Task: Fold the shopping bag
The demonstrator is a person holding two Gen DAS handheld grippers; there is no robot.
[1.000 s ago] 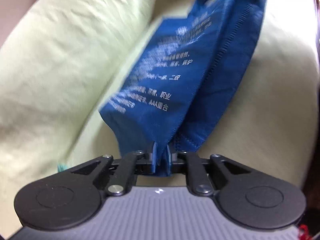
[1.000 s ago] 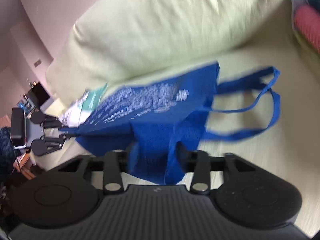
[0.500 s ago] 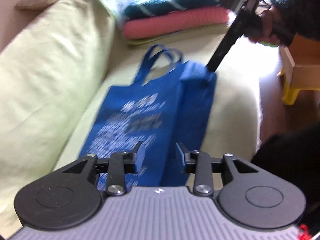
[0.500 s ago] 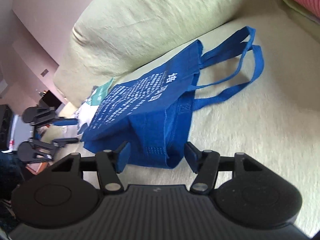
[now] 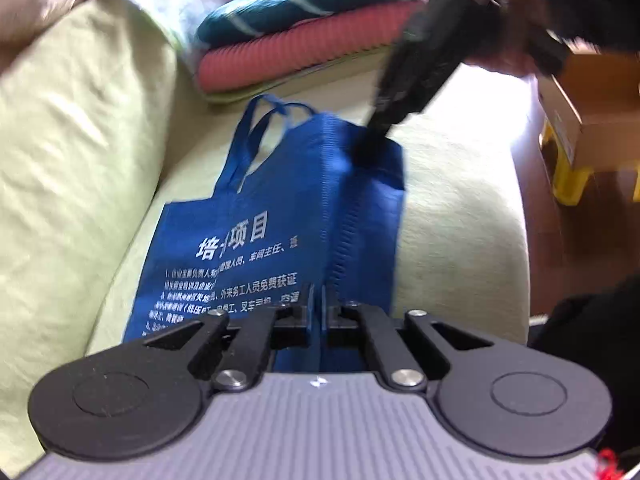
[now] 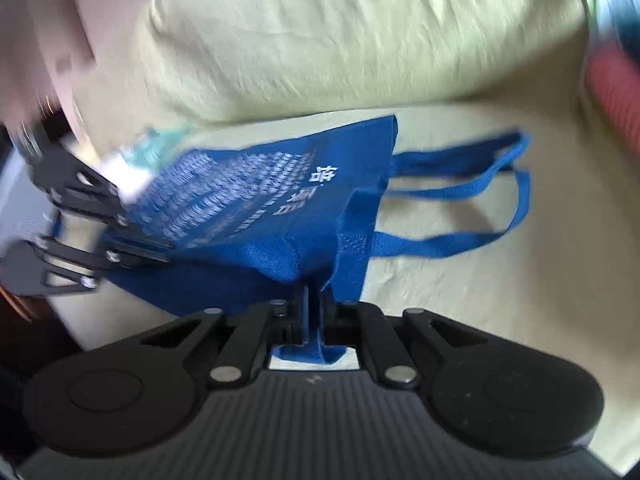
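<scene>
Jaws of both grippers are pressed together on fabric, each pair having just been closing: the left gripper point(image 5: 319, 304) pinches the near bottom edge of the blue non-woven shopping bag with white printed lettering point(image 5: 256, 240), and the right gripper point(image 6: 314, 300) pinches a bunched corner near the bag's mouth, with a tab of cloth poking out behind its jaws. The bag lies stretched between the two pairs of jaws on the pale green sofa seat point(image 5: 460, 216), its printed face up and its two blue strap handles point(image 6: 480, 184) trailing flat beyond the right jaws. It looks light, thin and limp, likely to sag and crease wherever unsupported, though the stitched seams and side gusset seem slightly firmer, so edges and corners are judged the surest places to hold. Its surface appears matte rather than slippery. How many layers each pair of jaws has caught cannot be told, and the underside of the bag is hidden. Motion blur smears both views; the smaller lettering is unreadable, and the folded red and teal textiles point(image 5: 296, 44) far beyond the left jaws are only roughly discernible.
</scene>
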